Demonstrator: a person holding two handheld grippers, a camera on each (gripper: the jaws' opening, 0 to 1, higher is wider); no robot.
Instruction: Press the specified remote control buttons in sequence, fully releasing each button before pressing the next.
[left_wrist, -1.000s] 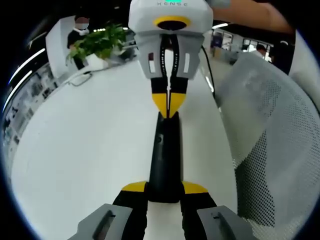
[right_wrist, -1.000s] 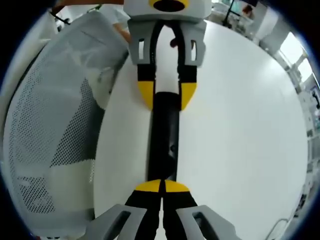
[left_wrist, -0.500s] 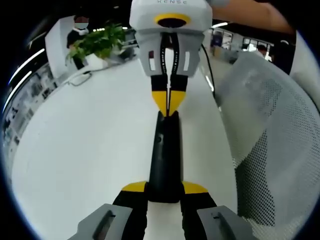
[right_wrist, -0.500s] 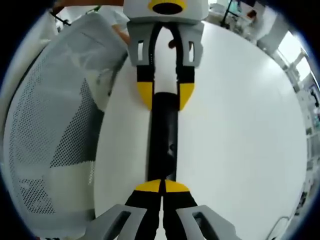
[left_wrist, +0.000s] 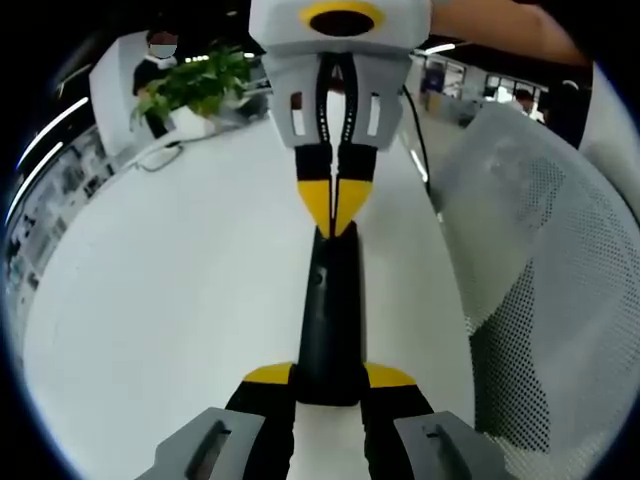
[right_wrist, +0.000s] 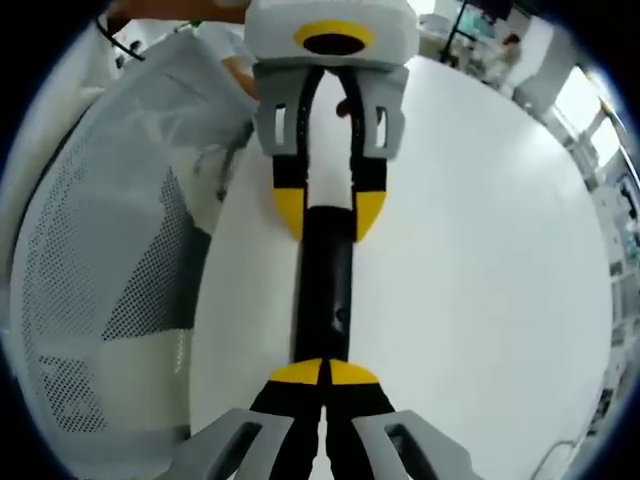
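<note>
left claw (left_wrist: 329, 382) clamps remote (left_wrist: 330, 310) end | right claw (right_wrist: 322, 375) closed, tips on remote | buttons unreadable

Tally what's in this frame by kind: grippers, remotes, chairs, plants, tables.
Grippers: 2 (left gripper, right gripper)
Remote: 1
Mesh chair: 1
Plant: 1
Table: 1
Total: 6
</note>
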